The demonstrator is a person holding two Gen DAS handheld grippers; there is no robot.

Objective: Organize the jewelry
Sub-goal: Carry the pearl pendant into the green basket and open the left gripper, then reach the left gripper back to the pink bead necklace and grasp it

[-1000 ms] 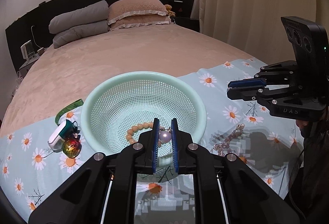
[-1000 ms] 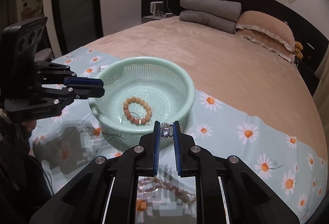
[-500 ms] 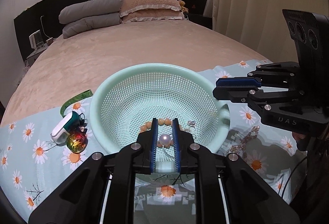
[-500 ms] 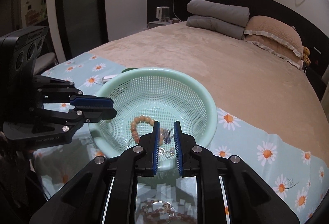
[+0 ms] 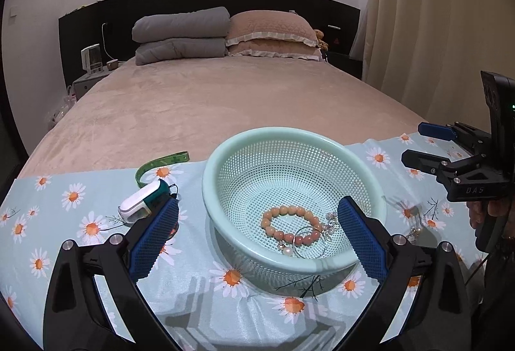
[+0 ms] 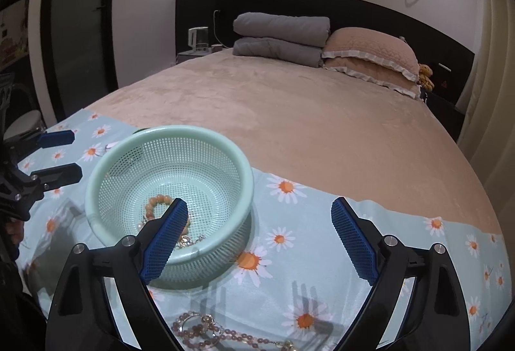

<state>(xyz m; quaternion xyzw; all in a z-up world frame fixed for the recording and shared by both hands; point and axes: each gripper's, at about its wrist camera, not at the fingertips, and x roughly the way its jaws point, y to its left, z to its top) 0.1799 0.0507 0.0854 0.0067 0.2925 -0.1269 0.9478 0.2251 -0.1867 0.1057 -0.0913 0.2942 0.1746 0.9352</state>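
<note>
Left tool: fingers spread wide, empty, hovering at the near rim of the mint basket. Right tool: also wide and empty, just right of the basket.

In the basket: peach bead bracelet, thin ring with a pearl, small sparkly piece touching the bracelet.

Not yet collected: a beaded necklace on the daisy cloth below the right tool, partly hidden by its body. A white-and-teal gadget and a green strap lie left of the basket; unclear whether they count as jewelry.

Risks, as I judge them:
- necklace is slack, so a pinch could catch one strand and trail the rest
- cloth is loose and may be gathered up with the beads
- basket is light, so a finger clipping the rim could tip it
</note>
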